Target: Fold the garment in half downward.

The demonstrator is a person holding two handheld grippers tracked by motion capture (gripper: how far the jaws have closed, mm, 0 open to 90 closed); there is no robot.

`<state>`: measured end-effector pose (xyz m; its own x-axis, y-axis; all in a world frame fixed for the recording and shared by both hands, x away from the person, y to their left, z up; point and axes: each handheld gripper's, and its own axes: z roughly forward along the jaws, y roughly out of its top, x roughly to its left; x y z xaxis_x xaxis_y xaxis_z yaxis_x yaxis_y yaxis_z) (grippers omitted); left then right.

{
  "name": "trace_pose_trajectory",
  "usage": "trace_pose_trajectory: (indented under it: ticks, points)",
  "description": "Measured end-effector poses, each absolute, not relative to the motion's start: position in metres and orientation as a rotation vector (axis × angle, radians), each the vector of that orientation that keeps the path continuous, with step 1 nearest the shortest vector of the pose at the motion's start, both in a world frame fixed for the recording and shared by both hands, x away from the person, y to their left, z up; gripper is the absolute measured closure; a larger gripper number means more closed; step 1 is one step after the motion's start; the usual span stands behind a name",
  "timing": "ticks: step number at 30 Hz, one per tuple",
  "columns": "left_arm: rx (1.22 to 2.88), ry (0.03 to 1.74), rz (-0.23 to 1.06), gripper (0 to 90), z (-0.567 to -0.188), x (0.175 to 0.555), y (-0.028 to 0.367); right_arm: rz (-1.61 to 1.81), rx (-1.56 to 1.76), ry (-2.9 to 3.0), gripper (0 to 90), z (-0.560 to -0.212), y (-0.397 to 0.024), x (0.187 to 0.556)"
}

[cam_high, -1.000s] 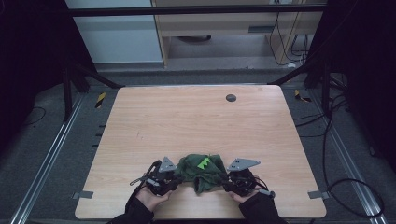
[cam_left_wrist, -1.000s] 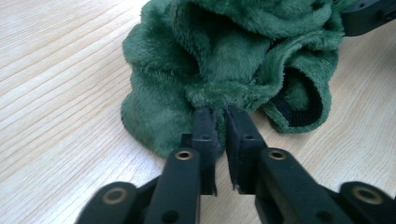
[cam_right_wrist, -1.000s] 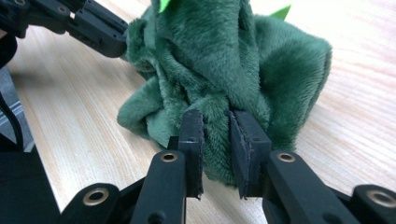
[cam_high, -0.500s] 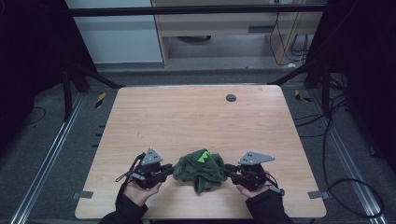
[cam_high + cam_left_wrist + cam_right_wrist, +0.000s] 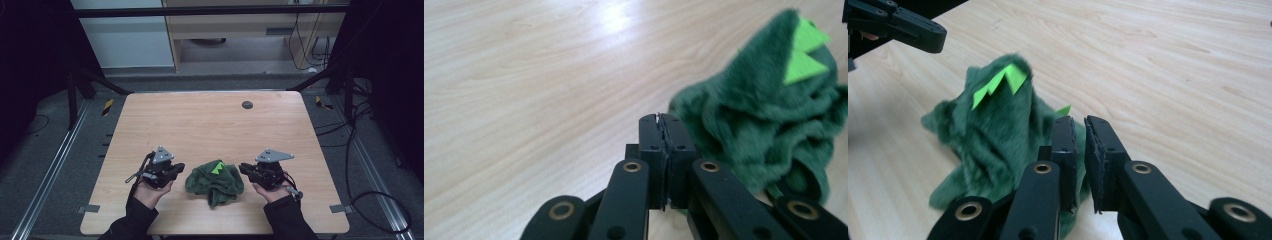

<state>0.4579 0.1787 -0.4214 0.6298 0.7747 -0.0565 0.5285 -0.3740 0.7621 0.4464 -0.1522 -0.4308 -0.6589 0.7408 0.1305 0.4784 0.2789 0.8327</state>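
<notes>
Here a crumpled green cloth (image 5: 215, 181) lies near the tabletop's (image 5: 210, 120) front edge, between two grippers. The left gripper (image 5: 659, 120) has just closed empty beside it; the right gripper (image 5: 1079, 131) has just narrowed, clear of it. Closing short like this could miss the fabric again.

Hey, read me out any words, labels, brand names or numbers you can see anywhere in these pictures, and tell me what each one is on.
There is no readable text in any view.
The green fleece cloth carries bright green felt spikes, not letters.
The yellow-and-black striped tape on the floor beside the table is a pattern, with no words.
The grey plates on the claws are blank.
</notes>
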Motion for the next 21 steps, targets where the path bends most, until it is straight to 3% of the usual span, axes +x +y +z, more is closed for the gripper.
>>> trace_pose_trajectory:
  ticks: [11,21]
  points:
    - [2.040,1.013,0.396,89.7,-0.418,0.478,0.161,1.324,1.117,2.273,89.6,-0.433,-0.136,0.466]
    - [2.105,0.981,0.327,89.7,-0.441,0.482,0.145,1.322,1.141,2.314,90.0,-0.446,-0.123,0.472]
